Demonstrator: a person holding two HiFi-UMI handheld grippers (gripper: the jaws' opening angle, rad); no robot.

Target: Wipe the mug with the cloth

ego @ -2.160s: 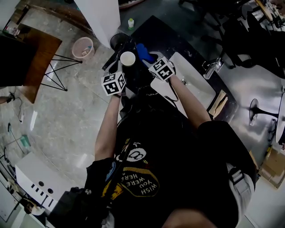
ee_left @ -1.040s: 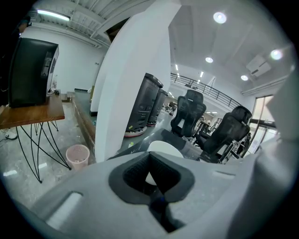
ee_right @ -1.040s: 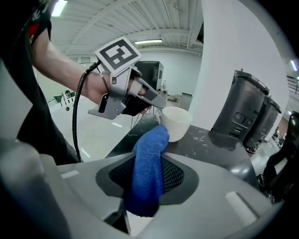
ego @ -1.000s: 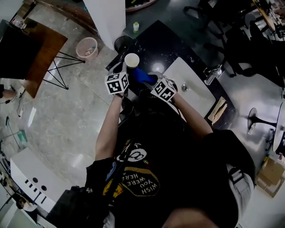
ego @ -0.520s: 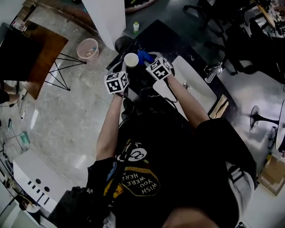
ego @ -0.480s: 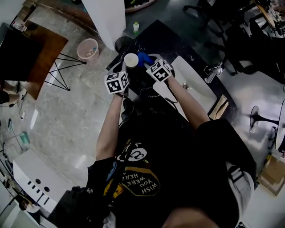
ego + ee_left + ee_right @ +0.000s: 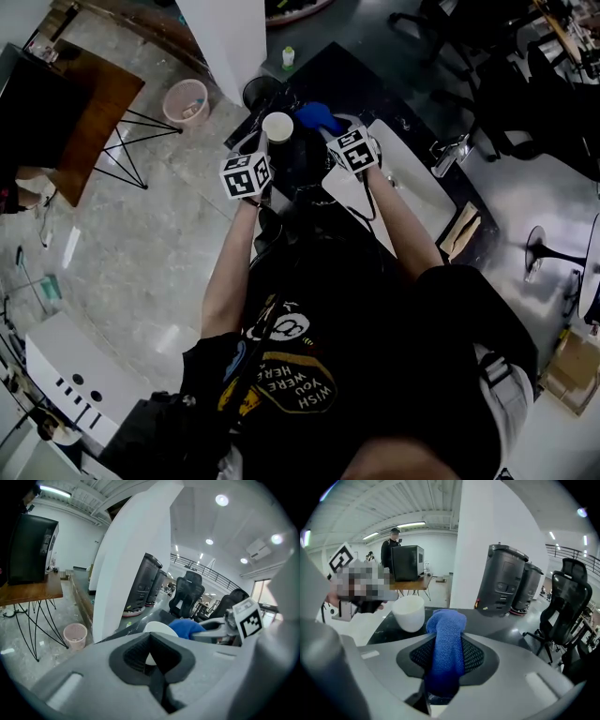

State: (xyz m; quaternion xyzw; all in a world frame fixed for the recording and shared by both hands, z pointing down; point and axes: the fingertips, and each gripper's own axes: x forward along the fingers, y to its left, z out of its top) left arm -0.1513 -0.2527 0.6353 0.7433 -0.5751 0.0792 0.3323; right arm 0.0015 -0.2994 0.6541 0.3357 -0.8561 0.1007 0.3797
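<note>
In the head view, a white mug (image 7: 277, 126) hangs over the black counter (image 7: 347, 80), and my left gripper (image 7: 262, 146) is shut on its near side. From the left gripper view, the mug (image 7: 158, 627) shows just beyond the jaws of the left gripper (image 7: 152, 656), with a white piece pinched between them. My right gripper (image 7: 334, 133) is shut on a blue cloth (image 7: 317, 116), which sits just right of the mug and a little apart from it. The right gripper view shows the cloth (image 7: 447, 639) sticking up out of the right gripper (image 7: 446, 654), with the mug (image 7: 408, 612) to its left.
A white sink basin (image 7: 409, 187) with a faucet (image 7: 452, 144) lies to the right on the counter. A small bottle (image 7: 289, 56) stands at the counter's far end. A pink waste bin (image 7: 186, 99) and a white pillar (image 7: 225, 37) are at the left, and black bins (image 7: 506, 585) behind.
The right gripper carried the cloth up from below the mug to its rim, then swung away to the right. The mug and the left gripper have stayed nearly still.
</note>
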